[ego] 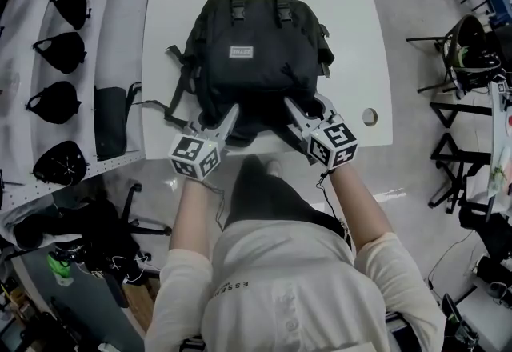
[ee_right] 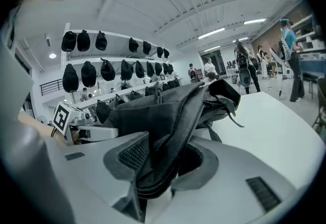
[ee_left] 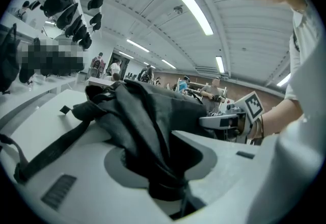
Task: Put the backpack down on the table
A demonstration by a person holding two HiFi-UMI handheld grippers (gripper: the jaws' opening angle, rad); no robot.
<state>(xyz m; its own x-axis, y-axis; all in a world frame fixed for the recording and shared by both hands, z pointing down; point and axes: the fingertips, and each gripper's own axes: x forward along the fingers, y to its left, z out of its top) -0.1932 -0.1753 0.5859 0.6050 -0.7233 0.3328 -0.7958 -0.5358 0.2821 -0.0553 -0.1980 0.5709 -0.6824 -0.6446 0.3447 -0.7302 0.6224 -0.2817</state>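
A black backpack (ego: 256, 46) lies flat on the white table (ego: 352, 30), its straps trailing to the left. Both grippers sit at its near edge. My left gripper (ego: 228, 114) has a bunched fold of the backpack (ee_left: 142, 111) squeezed narrow between its jaws. My right gripper (ego: 300, 110) has a thick fold of the backpack (ee_right: 168, 111) between its jaws, resting against one pad with a dark gap on the other side. In the left gripper view the right gripper (ee_left: 229, 121) shows beside the bag. The left gripper (ee_right: 91, 131) shows in the right gripper view.
A white shelf on the left carries a row of black caps (ego: 64, 46) and a black pouch (ego: 110, 122). The table has a round hole (ego: 369, 116) near its right edge. Black stands (ego: 456, 54) crowd the floor on the right; a chair base (ego: 104, 230) is at lower left.
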